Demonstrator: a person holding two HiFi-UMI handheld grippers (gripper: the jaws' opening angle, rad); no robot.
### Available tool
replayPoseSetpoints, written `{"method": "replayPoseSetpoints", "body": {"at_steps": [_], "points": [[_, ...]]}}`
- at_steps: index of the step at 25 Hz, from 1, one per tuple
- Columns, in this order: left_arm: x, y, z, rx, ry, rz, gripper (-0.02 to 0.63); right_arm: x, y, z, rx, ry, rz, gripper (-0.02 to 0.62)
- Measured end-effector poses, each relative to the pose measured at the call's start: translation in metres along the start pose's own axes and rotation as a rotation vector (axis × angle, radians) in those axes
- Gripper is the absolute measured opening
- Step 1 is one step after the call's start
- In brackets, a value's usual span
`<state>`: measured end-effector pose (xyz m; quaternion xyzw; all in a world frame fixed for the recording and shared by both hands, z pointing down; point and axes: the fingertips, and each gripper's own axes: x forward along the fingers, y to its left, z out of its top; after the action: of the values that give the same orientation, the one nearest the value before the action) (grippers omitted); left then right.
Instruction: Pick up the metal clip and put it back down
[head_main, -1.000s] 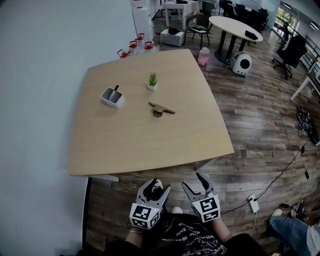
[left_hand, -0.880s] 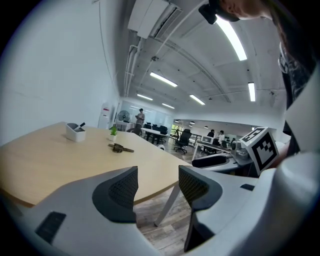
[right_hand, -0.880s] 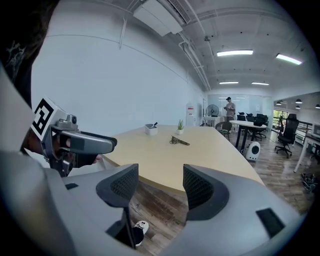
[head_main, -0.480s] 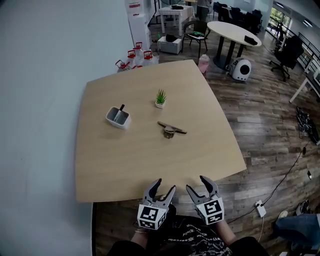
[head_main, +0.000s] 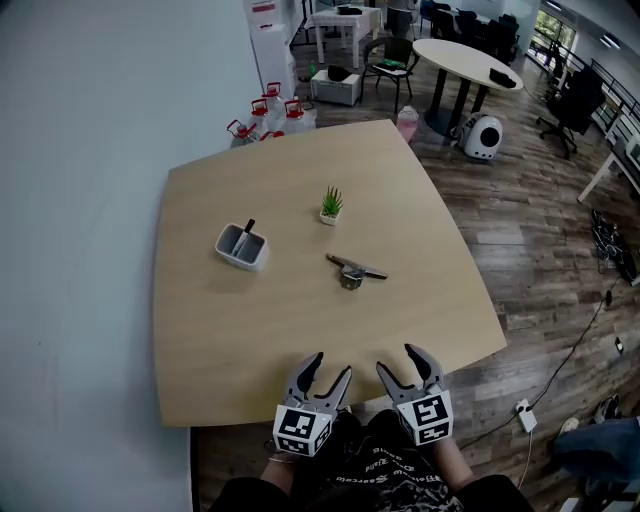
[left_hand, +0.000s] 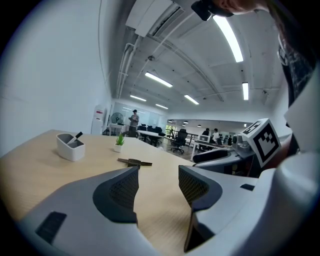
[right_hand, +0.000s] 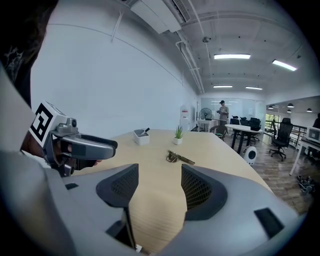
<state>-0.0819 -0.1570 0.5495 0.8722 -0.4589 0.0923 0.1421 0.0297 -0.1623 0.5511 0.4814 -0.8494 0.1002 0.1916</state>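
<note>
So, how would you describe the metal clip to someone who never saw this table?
On the light wooden table, three small things sit near the middle. The metal clip is the rightmost, just nearer than the potted plant. It alone lies flat and thin; the plant and white holder stand upright.

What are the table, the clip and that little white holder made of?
Table: seemingly light wood or laminate, matte, faint grain. Metal clip: dark metal by its dull sheen. White holder: smooth, plastic or ceramic; cannot tell which.
</note>
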Motion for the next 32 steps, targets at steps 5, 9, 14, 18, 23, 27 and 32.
{"method": "replayPoseSetpoints", "body": {"at_steps": [5,9,14,18,23,27,32], "points": [[0.005,0.016,0.007,-0.016,-0.007,0.023,0.244,0.017,-0.007,0.018,-0.027,-0.003,-0.008,0.284],[0.009,0.023,0.01,-0.006,-0.002,0.033,0.244,0.031,-0.015,0.032,-0.06,-0.01,-0.006,0.284],[0.014,0.028,0.013,-0.018,0.008,0.061,0.244,0.056,-0.022,0.048,-0.117,0.017,0.057,0.284],[0.014,0.038,0.022,-0.019,0.005,0.104,0.244,0.079,-0.031,0.064,-0.157,0.036,0.073,0.284],[0.013,0.05,0.027,-0.04,-0.003,0.141,0.245,0.119,-0.034,0.065,-0.202,0.125,0.147,0.284],[0.01,0.058,0.026,-0.056,0.001,0.192,0.249,0.144,-0.038,0.075,-0.265,0.142,0.172,0.284],[0.003,0.061,0.026,-0.072,0.008,0.239,0.253,0.171,-0.045,0.072,-0.315,0.22,0.207,0.284]]}}
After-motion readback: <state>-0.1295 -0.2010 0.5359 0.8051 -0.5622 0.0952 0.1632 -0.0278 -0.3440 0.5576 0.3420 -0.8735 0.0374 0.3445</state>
